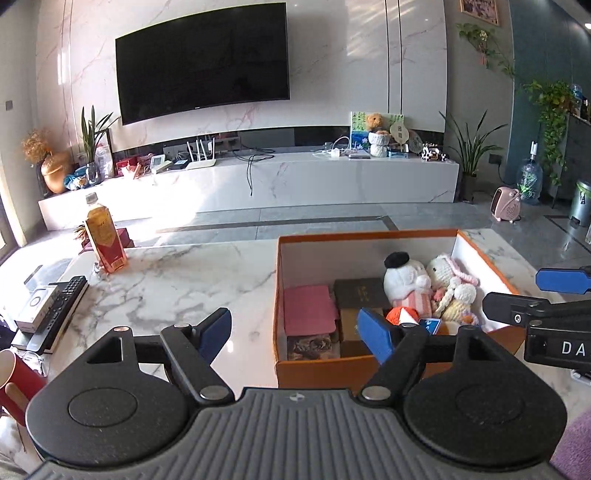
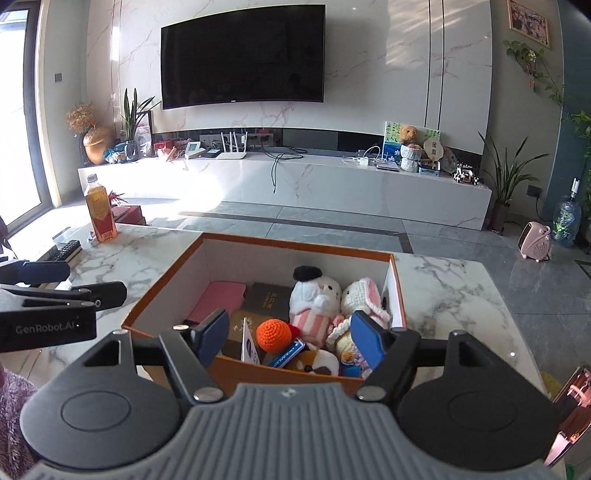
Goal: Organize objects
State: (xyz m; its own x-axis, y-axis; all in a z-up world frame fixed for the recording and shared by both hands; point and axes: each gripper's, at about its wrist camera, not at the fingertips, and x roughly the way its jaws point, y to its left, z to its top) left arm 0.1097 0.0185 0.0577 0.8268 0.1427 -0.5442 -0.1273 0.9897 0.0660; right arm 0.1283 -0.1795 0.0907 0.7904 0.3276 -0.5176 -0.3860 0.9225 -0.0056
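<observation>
Jaws of our left gripper [image 1: 295, 334] and right gripper [image 2: 286, 334] gape empty over the orange box [image 2: 295, 373]; a careless reach could topple the bottle [image 1: 104, 234] on the counter [image 1: 177, 284].

A home living room is shown. A large dark television [image 2: 243, 55] is mounted on a marble-clad wall above a long low marble console [image 2: 295, 181] strewn with a router, cables, a teddy bear and ornaments. Potted plants [image 2: 508, 177], a framed picture [image 2: 528, 22], a small pink heater [image 2: 535, 242] and a marble-topped table [image 1: 177, 280] are seen on the tiled floor.
</observation>
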